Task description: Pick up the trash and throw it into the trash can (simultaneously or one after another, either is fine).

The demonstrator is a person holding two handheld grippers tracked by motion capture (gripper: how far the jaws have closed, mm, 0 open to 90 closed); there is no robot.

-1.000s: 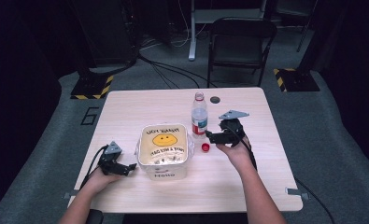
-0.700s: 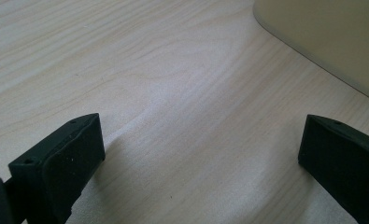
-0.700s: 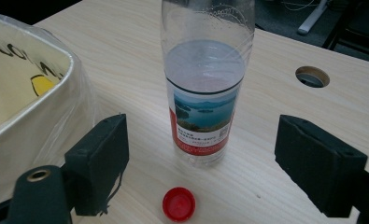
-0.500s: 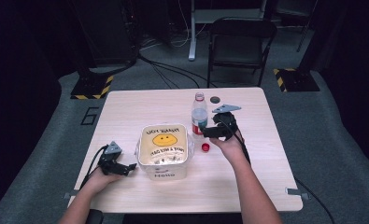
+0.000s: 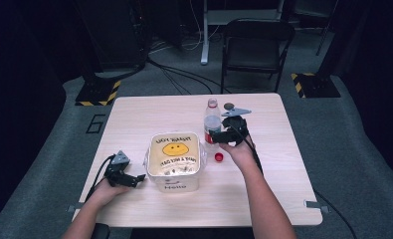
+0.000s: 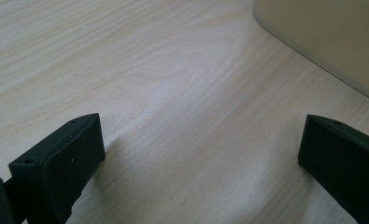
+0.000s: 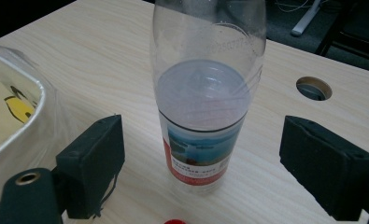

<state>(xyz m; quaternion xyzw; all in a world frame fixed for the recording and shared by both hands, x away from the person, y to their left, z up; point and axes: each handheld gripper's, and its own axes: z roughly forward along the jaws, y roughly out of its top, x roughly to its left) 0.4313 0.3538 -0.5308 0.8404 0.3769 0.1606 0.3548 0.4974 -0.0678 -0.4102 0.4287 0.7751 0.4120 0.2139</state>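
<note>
Bottle [image 7: 203,112]: clear ribbed plastic, upright, part-filled, uncapped.
Right gripper [image 7: 203,168]: jaws just widening, spread around bottle, not touching.
Left gripper [image 6: 201,163]: spread over pale woodgrain table [image 6: 126,70].

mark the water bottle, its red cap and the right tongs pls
water bottle [image 7: 198,154]: right gripper view, on the printed label.
red cap [image 5: 218,157]: high view, on its top, lying on the table beside the bottle.
right tongs [image 7: 203,158]: right gripper view, midway between the open jaws, which have just been opening.

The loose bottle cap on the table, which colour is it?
Red: the small round plastic cap beside the clear bottle, best in the high view.
</note>
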